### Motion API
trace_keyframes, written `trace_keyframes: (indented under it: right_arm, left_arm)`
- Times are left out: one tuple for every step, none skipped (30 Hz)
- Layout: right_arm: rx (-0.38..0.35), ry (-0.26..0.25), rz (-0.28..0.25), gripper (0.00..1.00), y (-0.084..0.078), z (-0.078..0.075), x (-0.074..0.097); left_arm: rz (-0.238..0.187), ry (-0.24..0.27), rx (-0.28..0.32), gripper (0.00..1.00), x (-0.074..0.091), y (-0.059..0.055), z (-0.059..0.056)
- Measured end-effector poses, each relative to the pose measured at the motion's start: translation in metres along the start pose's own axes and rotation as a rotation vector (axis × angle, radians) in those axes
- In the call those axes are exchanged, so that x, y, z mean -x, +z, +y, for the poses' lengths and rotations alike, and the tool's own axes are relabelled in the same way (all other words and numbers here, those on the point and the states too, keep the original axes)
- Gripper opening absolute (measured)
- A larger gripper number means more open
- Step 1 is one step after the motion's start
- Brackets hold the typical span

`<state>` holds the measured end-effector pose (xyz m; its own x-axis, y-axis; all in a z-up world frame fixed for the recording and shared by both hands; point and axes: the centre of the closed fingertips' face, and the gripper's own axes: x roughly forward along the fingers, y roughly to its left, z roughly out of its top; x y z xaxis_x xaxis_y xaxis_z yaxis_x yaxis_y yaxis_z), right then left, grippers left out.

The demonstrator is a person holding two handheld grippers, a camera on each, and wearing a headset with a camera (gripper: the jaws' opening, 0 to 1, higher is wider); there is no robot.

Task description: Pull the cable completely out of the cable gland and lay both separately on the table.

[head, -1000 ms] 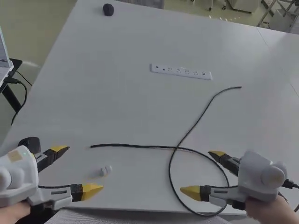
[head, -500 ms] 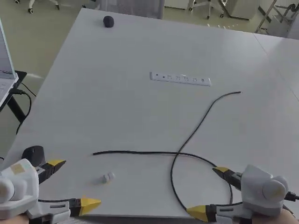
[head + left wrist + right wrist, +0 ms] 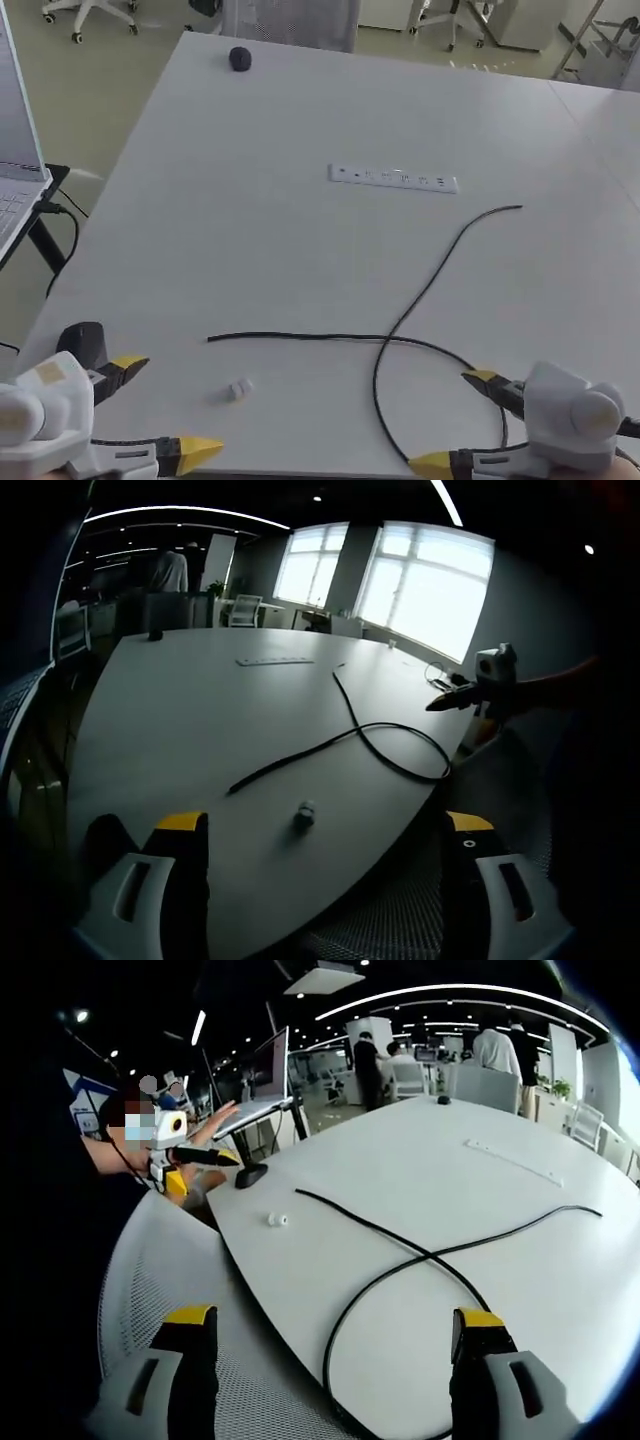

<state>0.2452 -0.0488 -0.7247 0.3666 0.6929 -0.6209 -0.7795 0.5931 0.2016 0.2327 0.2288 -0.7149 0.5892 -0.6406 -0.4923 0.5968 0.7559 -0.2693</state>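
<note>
Lying apart near table [image 3: 300, 250] front edge: cable [image 3: 420, 290] and cable gland [image 3: 238, 390].

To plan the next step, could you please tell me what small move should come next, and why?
Probably just lift both tools clear and stop: the black cable lies free on the table, the white cable gland sits apart from it, and the left tool and right tool are open.

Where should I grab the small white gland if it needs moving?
Pinch the gland across its short body, from above, with the left gripper, open beside it. It is small, lies low on the table and clear of the cable, so a top-down pinch likely works.
</note>
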Motion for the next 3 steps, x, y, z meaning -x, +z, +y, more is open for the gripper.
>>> trace_keyframes:
  right_arm:
    - [0.002,-0.001,0.000,0.99,0.0004,-0.0002,-0.0002]
    - [0.004,-0.003,0.002,0.99,0.0004,-0.0002,-0.0004]
    - [0.010,-0.002,0.009,0.99,-0.0003,0.0000,-0.0008]
  left_arm:
    - [-0.001,-0.001,0.001,0.96,0.0001,0.0000,0.0000]
    - [-0.002,-0.003,0.004,0.96,0.0000,0.0001,0.0000]
    - [0.000,-0.003,0.006,0.96,-0.0002,-0.0001,0.0005]
